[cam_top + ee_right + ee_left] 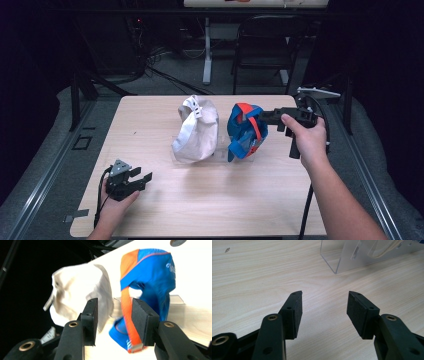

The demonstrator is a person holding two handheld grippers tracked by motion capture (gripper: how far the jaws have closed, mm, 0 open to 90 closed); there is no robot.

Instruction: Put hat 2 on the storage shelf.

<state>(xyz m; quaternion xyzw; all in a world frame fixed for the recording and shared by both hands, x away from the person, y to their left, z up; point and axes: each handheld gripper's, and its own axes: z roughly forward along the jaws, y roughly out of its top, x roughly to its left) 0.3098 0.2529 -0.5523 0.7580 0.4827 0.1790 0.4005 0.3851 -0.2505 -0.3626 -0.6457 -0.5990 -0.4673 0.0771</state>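
Note:
A white cap [196, 130] and a blue and orange cap [245, 131] stand side by side on clear plastic stands [342, 262] at the middle of the wooden table [210, 210]. My right gripper [263, 116] is held level at the blue cap's right side, its jaws pointing at the cap. In the right gripper view the gripper [115, 302] is open, with the blue cap [152, 277] and its orange strap [127, 315] just beyond the pads and the white cap [80, 285] behind. My left gripper [142, 176] rests near the table's front left, open [325, 296] over bare wood.
A black folding chair [270, 45] and a white table leg [207, 50] stand on the floor beyond the table's far edge. Dark floor borders the table to the left and right.

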